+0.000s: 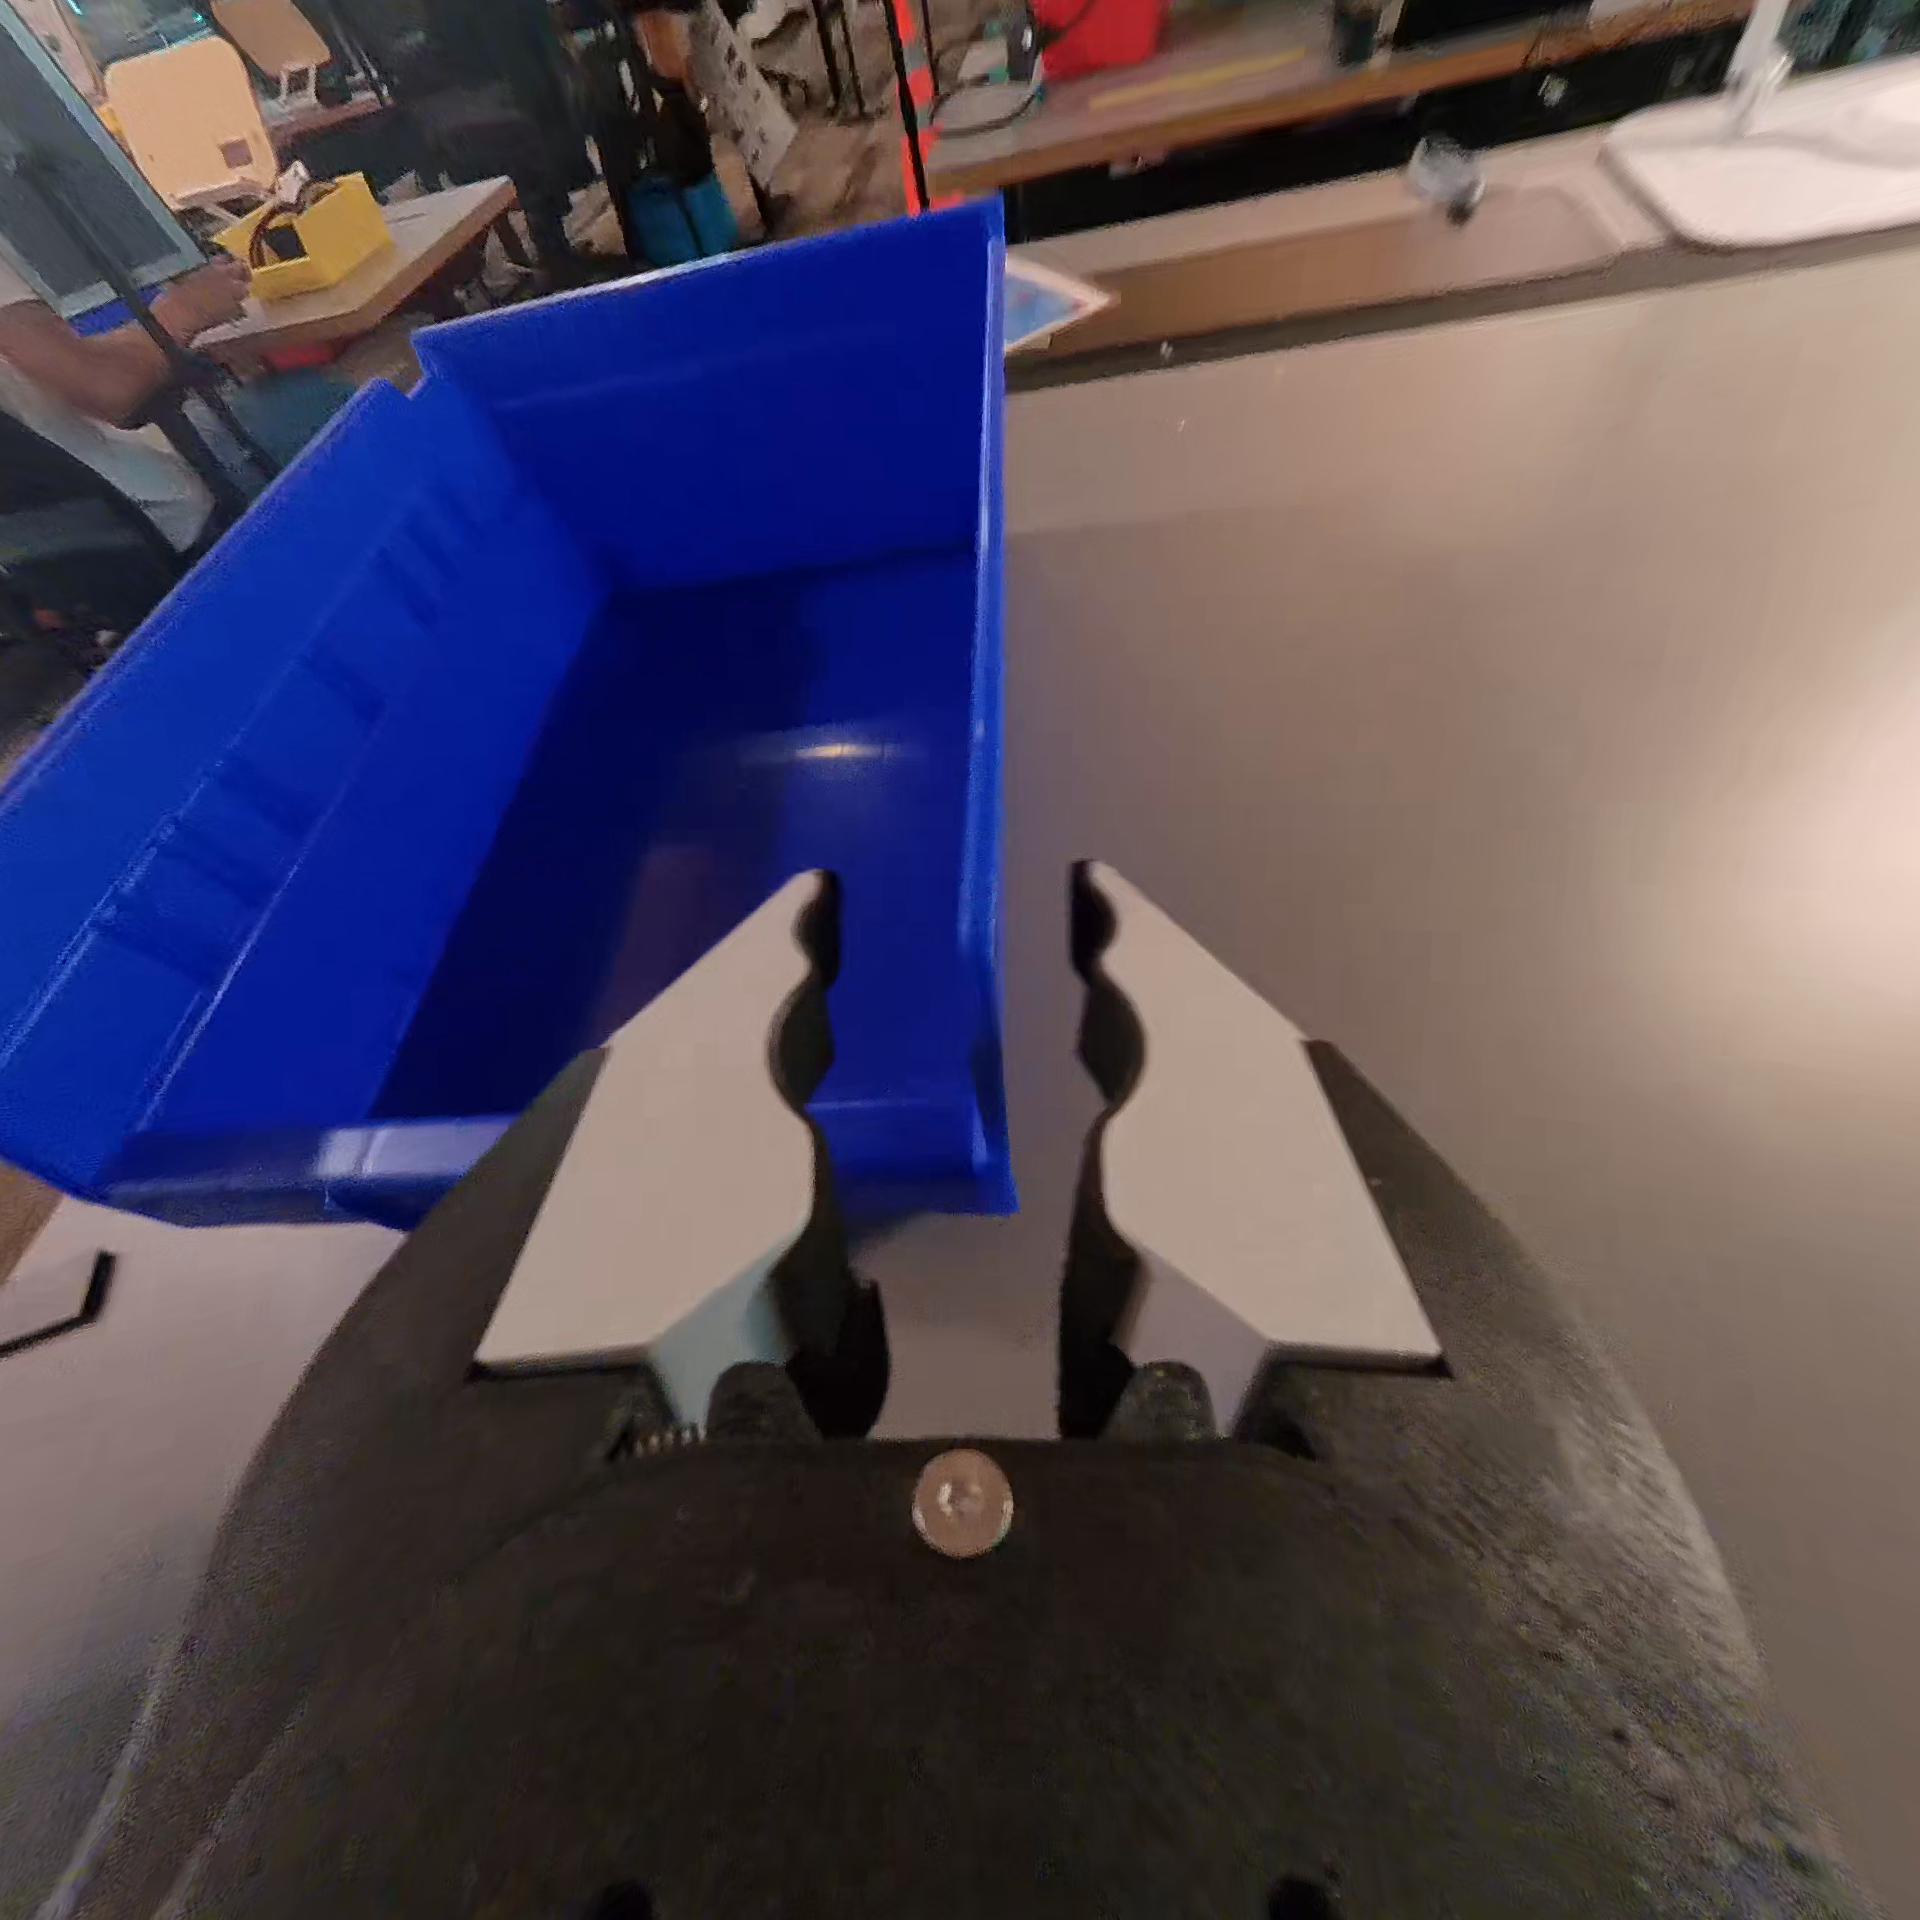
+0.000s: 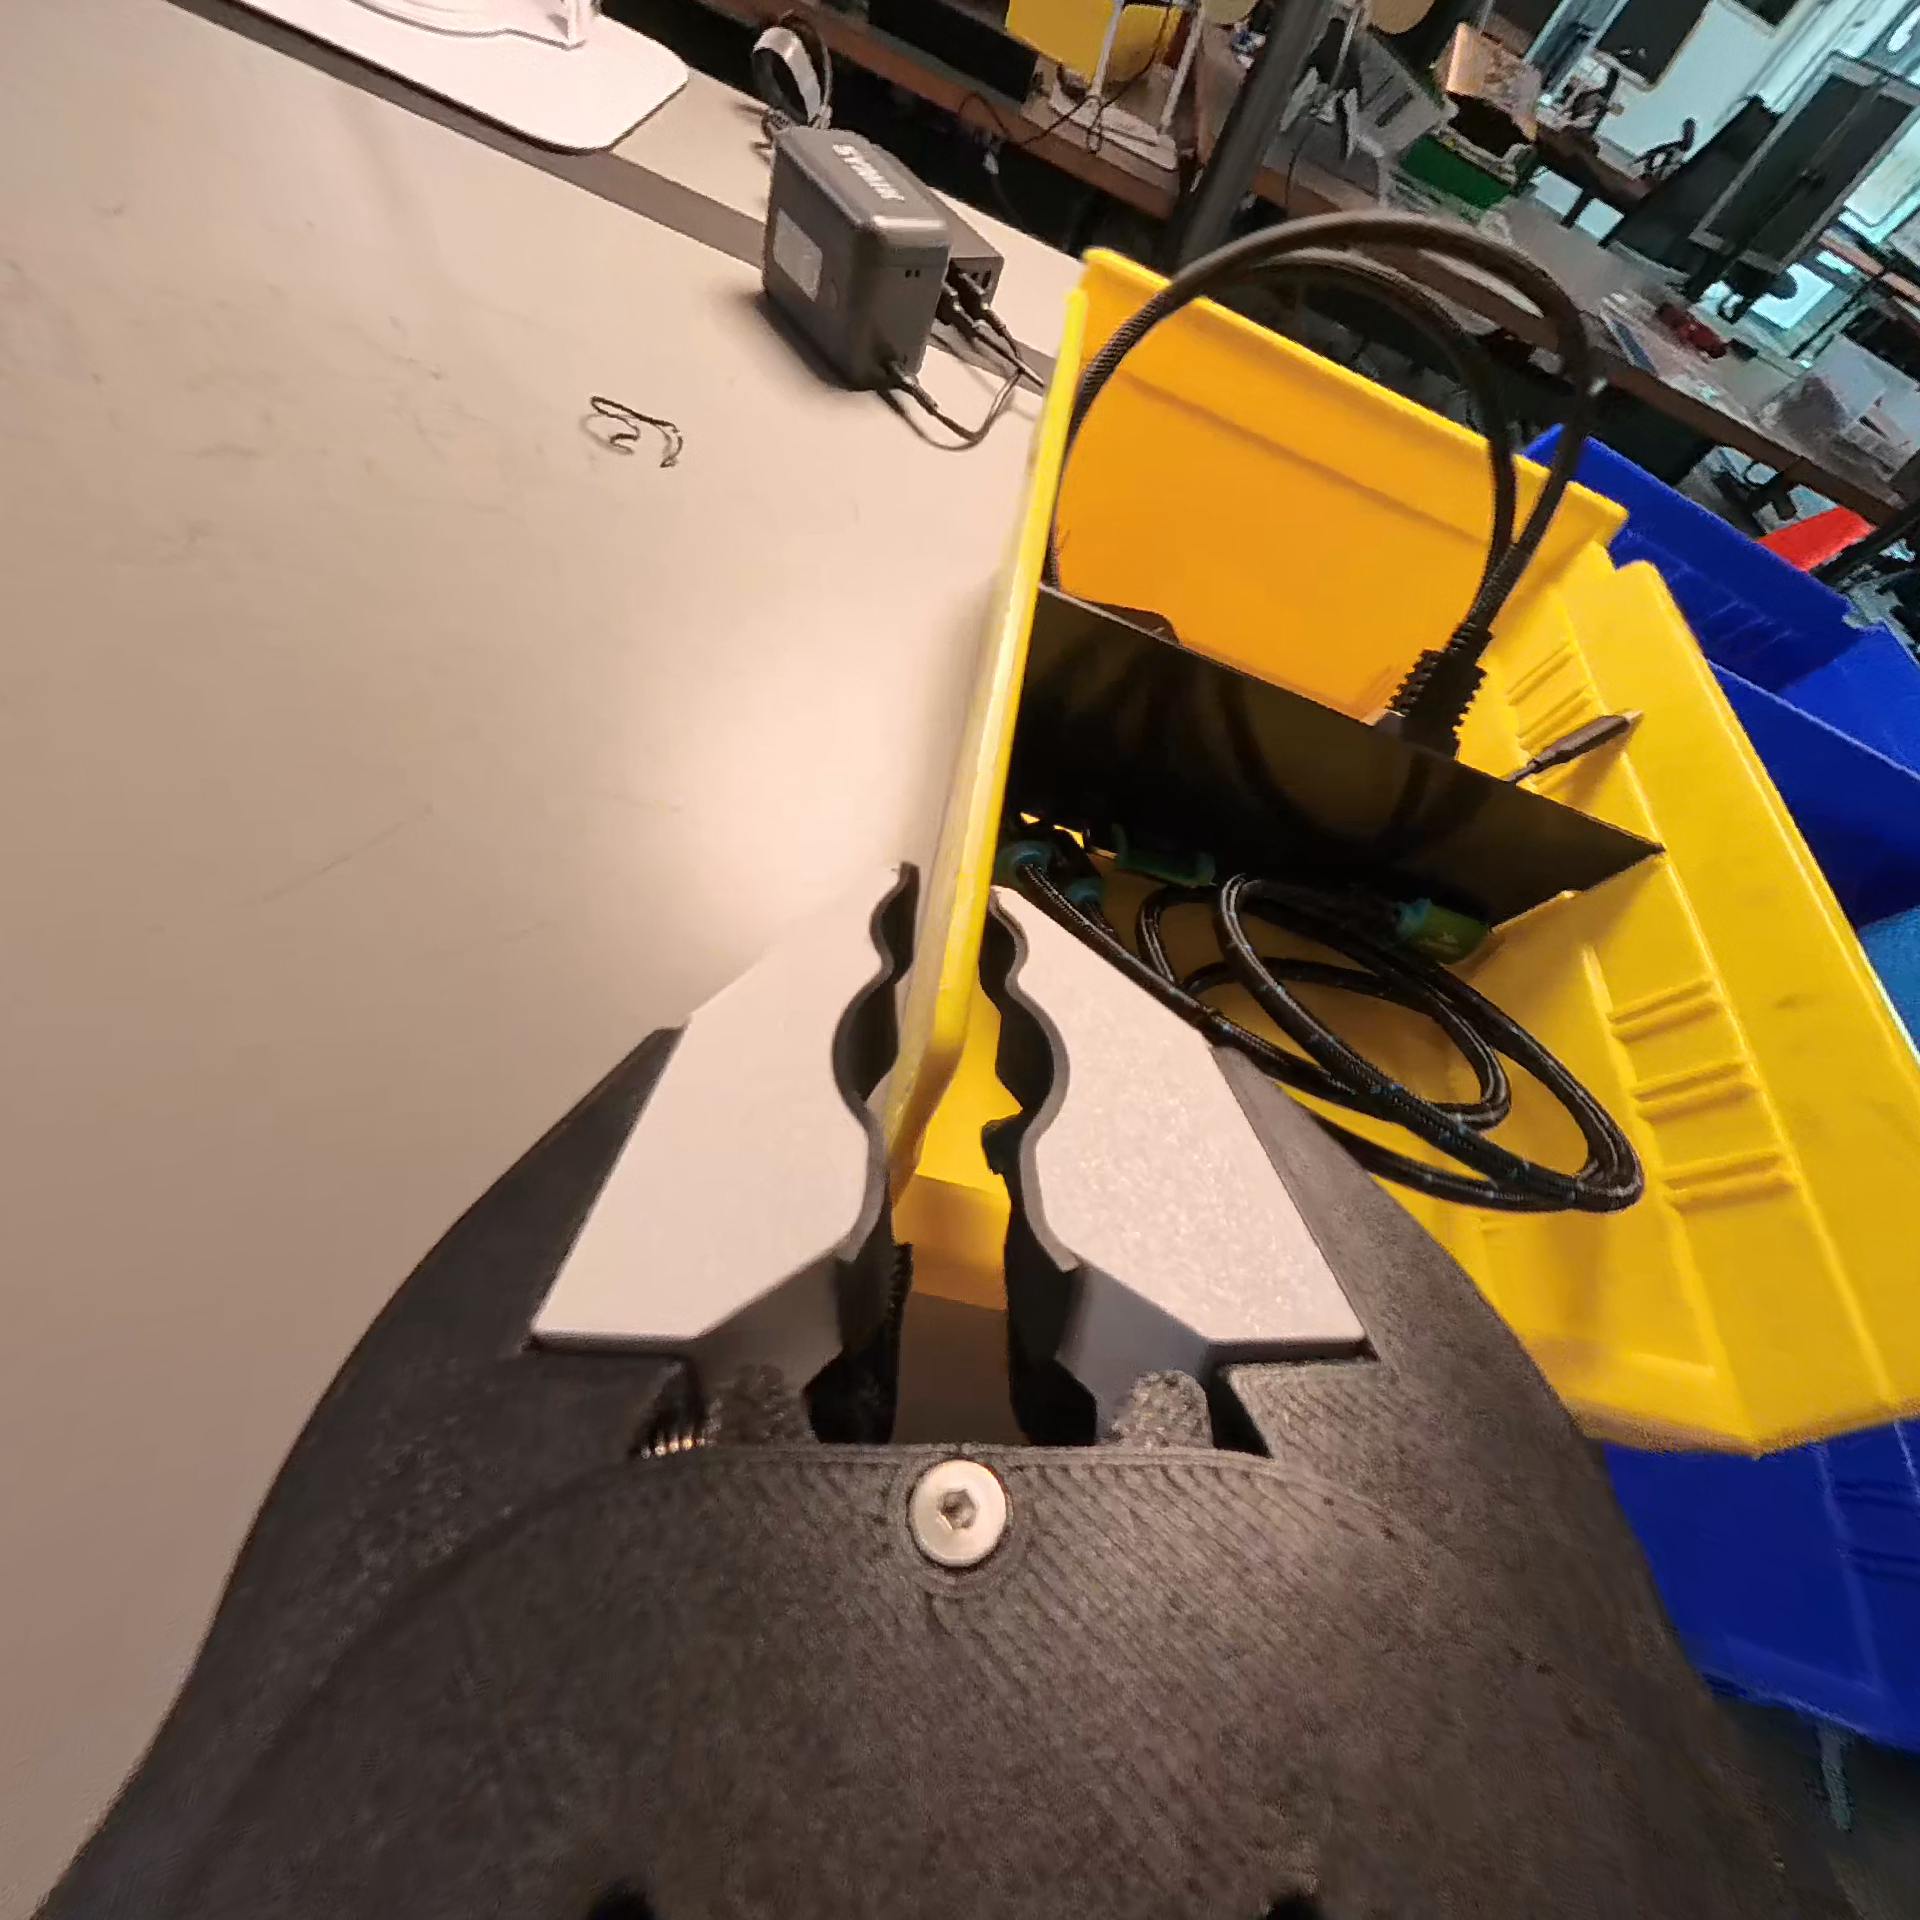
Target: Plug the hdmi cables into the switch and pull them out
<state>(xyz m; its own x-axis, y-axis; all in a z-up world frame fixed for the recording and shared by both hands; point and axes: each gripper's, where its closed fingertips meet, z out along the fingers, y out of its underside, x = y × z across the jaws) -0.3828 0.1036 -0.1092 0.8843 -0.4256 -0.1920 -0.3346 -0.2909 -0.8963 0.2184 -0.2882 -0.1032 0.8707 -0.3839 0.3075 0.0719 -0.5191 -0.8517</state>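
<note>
In the right wrist view my right gripper [image 2: 951, 894] is shut on the left wall of a yellow bin [image 2: 1299, 520], which looks tilted above the table. Inside the bin lie coiled black braided HDMI cables [image 2: 1382, 1029] with teal plugs, in front of a black divider [image 2: 1299, 769]. Another black cable [image 2: 1455, 665] arches up behind the divider. No switch is plainly visible. In the left wrist view my left gripper [image 1: 954, 883] is open and empty, its fingers straddling the right wall of an empty blue bin [image 1: 727, 436] on the grey table [image 1: 1455, 779].
A blue bin [image 2: 1787, 748] sits to the right of the yellow one. A dark grey power unit [image 2: 852, 260] with plugged cords stands at the table's far edge. A small twisted wire [image 2: 636, 428] lies on the table. A person sits beyond the blue bin at the left. The right tips stand about 30 cm off the dark grey power unit [image 2: 852, 260].
</note>
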